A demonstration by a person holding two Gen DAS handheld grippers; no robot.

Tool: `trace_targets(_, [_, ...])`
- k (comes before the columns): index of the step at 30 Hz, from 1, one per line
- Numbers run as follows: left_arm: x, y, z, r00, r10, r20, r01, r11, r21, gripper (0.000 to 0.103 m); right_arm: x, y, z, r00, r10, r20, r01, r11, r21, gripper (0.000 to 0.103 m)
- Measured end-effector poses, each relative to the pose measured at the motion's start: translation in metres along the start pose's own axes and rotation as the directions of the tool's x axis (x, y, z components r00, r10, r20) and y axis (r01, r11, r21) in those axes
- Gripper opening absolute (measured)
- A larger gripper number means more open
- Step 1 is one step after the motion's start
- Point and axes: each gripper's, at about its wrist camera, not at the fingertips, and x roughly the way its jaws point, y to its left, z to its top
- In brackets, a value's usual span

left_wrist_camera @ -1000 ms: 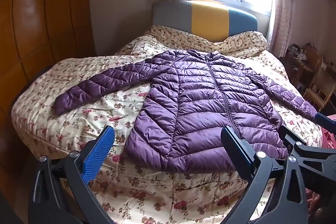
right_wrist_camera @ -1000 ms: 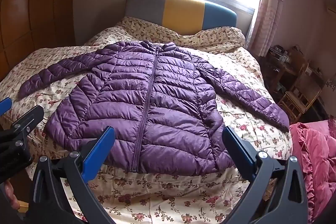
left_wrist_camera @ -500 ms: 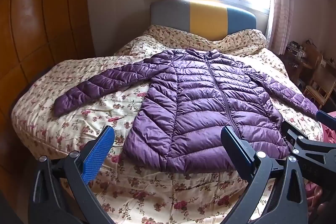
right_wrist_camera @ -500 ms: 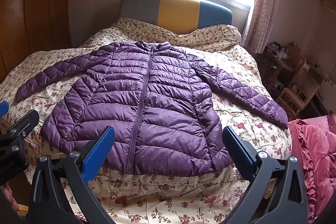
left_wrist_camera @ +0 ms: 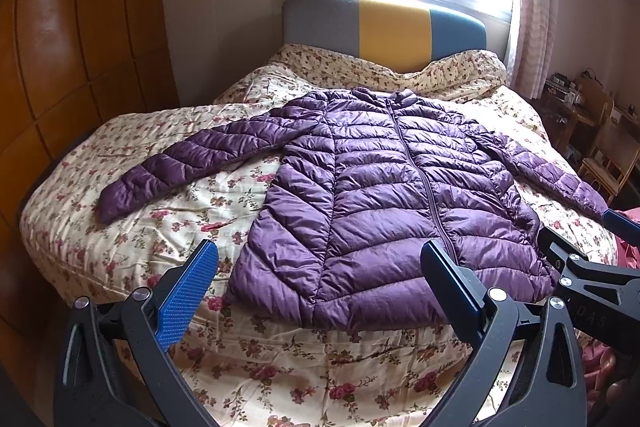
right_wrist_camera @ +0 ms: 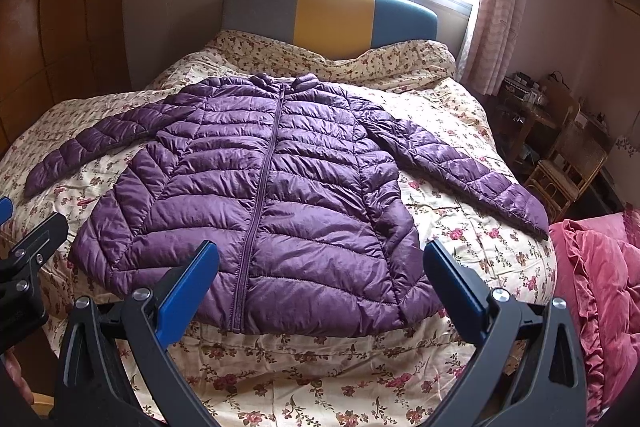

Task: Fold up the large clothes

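Note:
A purple quilted puffer jacket (left_wrist_camera: pixel 384 195) (right_wrist_camera: pixel 264 195) lies flat and zipped on the floral bedspread, collar toward the headboard, both sleeves spread outward. Its left sleeve (left_wrist_camera: pixel 192 167) reaches toward the bed's left edge; its right sleeve (right_wrist_camera: pixel 468 167) angles toward the right edge. My left gripper (left_wrist_camera: pixel 320 283) hovers open above the jacket's hem, nothing between its blue pads. My right gripper (right_wrist_camera: pixel 320 279) is also open over the hem, empty. Each gripper shows at the edge of the other's view.
The floral bed (left_wrist_camera: pixel 280 367) fills the room's middle, with a grey, yellow and blue headboard (left_wrist_camera: pixel 384 27) under a bright window. Wooden wardrobe panels (left_wrist_camera: pixel 60 67) stand left. A wicker chair (right_wrist_camera: pixel 568 167) and cluttered table sit right, next to pink bedding (right_wrist_camera: pixel 596 287).
Both grippers have tilted slightly, so the jacket sits a little lower and nearer in each view. Both stay open and the jacket has not moved.

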Motion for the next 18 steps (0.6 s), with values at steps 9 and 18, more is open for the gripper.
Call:
trace_targets(9, [0.0024, -0.0026, -0.0005, 1.000, 0.002, -0.004, -0.002, 1.000, 0.000, 0.100, 0.0022, -0.0036, 0.0007, 1.000, -0.004, -0.003, 0.004, 1.000, 0.007, 0.101])
trace_targets(18, [0.0043, -0.0039, 0.0000, 1.000, 0.002, -0.001, -0.002, 1.000, 0.001, 0.100, 0.0030, -0.0046, 0.0012, 1.000, -0.001, -0.007, 0.001, 1.000, 0.010, 0.101])
